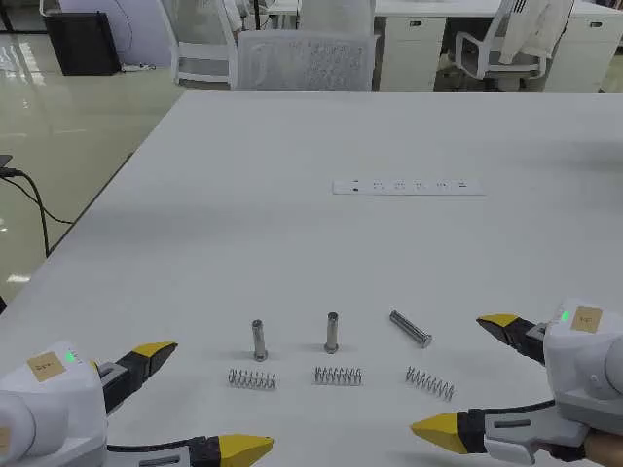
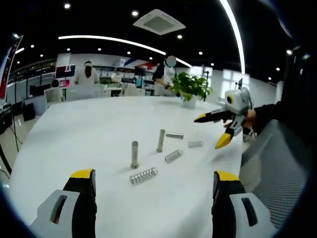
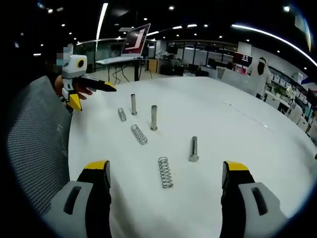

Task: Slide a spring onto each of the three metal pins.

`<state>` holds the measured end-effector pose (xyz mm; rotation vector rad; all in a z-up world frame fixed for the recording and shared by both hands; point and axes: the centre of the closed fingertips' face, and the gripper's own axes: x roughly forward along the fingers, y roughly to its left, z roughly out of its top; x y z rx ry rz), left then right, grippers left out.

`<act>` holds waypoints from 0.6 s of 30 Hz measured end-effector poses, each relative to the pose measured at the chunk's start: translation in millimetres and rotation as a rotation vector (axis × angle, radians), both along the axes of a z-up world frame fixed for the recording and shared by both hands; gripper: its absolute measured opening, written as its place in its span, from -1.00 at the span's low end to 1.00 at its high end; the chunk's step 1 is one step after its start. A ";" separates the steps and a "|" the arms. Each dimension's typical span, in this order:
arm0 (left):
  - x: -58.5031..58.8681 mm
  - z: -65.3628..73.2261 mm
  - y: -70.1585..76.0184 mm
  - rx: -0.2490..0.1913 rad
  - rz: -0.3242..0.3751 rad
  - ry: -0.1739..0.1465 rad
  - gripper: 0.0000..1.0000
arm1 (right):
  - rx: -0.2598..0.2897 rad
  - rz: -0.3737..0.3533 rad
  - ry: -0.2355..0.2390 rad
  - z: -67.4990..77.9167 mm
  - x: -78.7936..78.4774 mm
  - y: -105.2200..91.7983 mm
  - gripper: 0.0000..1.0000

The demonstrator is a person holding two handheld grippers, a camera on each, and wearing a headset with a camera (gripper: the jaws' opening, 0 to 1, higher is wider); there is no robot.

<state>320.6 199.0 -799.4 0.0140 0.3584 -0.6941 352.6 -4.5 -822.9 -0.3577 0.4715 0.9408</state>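
Observation:
Three metal pins sit in a row on the white table: the left pin (image 1: pixel 259 340) and middle pin (image 1: pixel 332 332) stand upright, the right pin (image 1: pixel 410 328) lies on its side. In front of each lies a spring: left (image 1: pixel 252 379), middle (image 1: pixel 338 376), right (image 1: pixel 429 382). My left gripper (image 1: pixel 216 397) is open just left of the left spring, holding nothing. My right gripper (image 1: pixel 453 375) is open right of the right spring, also holding nothing. In the right gripper view, the nearest spring (image 3: pixel 165 172) and the lying pin (image 3: pixel 193 148) sit ahead of the jaws.
A white power strip (image 1: pixel 408 186) lies flat mid-table beyond the pins. Office chairs (image 1: pixel 307 58) stand at the far edge. The table's left edge (image 1: pixel 117 180) drops to a shiny floor with a cable.

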 end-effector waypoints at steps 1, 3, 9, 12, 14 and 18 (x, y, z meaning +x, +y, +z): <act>0.1 0.1 0.1 0.001 0.000 -0.001 0.91 | -0.001 0.000 0.000 -0.1 0.0 0.0 0.87; 0.1 0.2 0.2 -0.001 0.001 -0.001 0.91 | -0.003 0.001 0.001 -0.5 -0.4 0.1 0.87; -0.2 -0.2 0.0 0.001 -0.001 0.001 0.90 | -0.007 0.005 0.004 -1.2 -0.9 0.8 0.86; -0.2 -0.5 0.0 0.002 -0.002 0.001 0.90 | -0.007 0.006 0.003 -1.0 -1.0 0.9 0.86; -0.1 -0.8 0.2 0.002 -0.002 0.002 0.90 | -0.008 0.005 0.004 -1.0 -1.1 0.9 0.86; -0.5 -1.7 -0.3 0.005 -0.007 0.005 0.90 | -0.013 0.010 0.006 -1.9 -1.9 1.7 0.86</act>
